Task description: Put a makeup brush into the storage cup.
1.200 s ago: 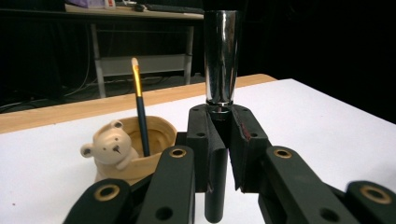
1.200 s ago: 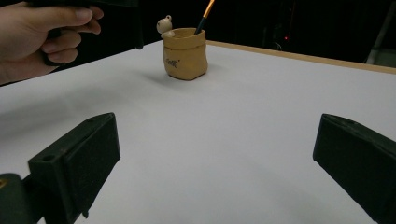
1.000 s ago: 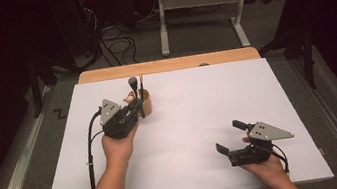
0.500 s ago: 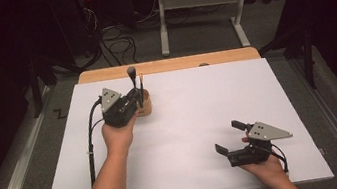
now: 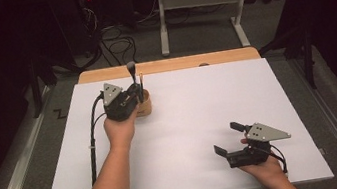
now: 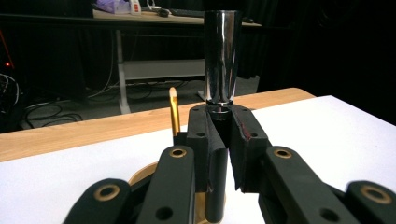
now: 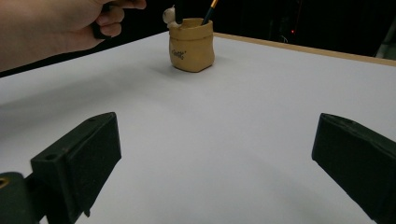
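Now my left hand-held gripper (image 6: 224,140) clamps the chrome-capped tool (image 6: 222,56) above the yellow pot (image 5: 144,104); right hand-held gripper (image 5: 227,140) gapes

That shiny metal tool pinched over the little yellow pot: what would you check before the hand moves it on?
1. Grip: the left gripper has its jaws shut on the metal tool just under its chrome cylinder. Ok.
2. Tool upright: it stands straight above the jaws. Ok.
3. Lower end free of the yellow pot: hidden behind the jaws. Cannot tell.
4. Gold pencil: it stands in the pot close beside the jaws and could get knocked. Not ok.
5. Right gripper: open, far off on the white table, out of the way. Ok.
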`<state>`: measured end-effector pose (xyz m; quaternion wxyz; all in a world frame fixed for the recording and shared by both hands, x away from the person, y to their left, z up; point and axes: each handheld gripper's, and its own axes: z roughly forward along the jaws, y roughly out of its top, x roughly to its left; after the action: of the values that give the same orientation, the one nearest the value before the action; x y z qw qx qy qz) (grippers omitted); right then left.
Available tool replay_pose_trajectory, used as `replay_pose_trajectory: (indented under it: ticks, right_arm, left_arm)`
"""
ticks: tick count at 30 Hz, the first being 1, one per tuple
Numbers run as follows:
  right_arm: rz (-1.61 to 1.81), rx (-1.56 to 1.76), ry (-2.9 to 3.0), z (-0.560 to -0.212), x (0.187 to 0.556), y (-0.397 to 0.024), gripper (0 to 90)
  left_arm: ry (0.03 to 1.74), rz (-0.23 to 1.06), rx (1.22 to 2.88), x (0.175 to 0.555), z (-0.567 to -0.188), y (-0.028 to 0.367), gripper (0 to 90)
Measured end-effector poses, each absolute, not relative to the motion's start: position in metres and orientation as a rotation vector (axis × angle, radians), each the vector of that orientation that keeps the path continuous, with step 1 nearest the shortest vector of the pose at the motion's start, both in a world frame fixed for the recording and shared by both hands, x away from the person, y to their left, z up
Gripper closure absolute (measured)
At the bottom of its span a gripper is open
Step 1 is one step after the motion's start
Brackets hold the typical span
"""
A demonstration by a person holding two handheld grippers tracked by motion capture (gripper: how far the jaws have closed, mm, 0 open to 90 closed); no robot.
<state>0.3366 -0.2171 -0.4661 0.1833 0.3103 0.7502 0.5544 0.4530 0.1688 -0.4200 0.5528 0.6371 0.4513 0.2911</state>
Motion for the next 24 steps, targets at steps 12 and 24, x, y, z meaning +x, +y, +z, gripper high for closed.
replay_pose_trajectory:
  ticks: [12,24]
  right_arm:
    - [1.561,0.881,2.117,-0.4669,0.337,-0.2176,2.8]
    - [1.562,0.885,2.121,-0.4675,0.3373,-0.2175,3.2]
  left_arm:
    - [1.082,0.704,1.498,0.4562,-0.4199,0.1721,79.3]
    - [1.09,0.713,1.515,0.4583,-0.4229,0.1683,79.3]
